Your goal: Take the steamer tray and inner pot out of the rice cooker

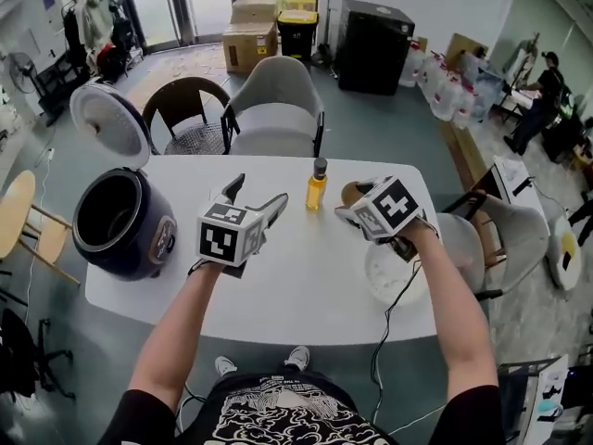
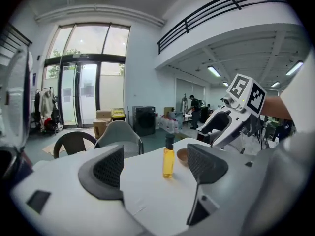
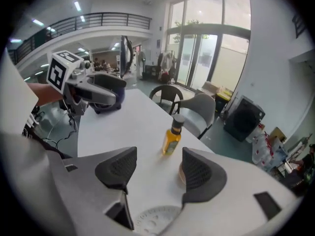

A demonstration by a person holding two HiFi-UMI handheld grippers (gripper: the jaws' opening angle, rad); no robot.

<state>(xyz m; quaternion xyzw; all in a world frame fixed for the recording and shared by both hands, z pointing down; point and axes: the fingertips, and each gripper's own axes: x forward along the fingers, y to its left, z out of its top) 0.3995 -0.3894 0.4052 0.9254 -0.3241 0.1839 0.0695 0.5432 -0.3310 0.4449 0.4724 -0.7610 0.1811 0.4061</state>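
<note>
On table: yellow bottle, brown bowl beside; rice cooker far left.

Counter: white, smooth, matt, slight sheen.
Rice cooker: dark shell, glossy, looks like plastic. Inside of its lid is pale and dull.
Steamer tray: white, perforated, looks like plastic.
Bottle: clear and glossy, amber liquid, dark matt cap.
Bowl: brown, wood-like.
Left gripper: fingers dark grey, matt, cross-hatched pads. Housing pale matt plastic.
Chair: grey cloth.
</note>
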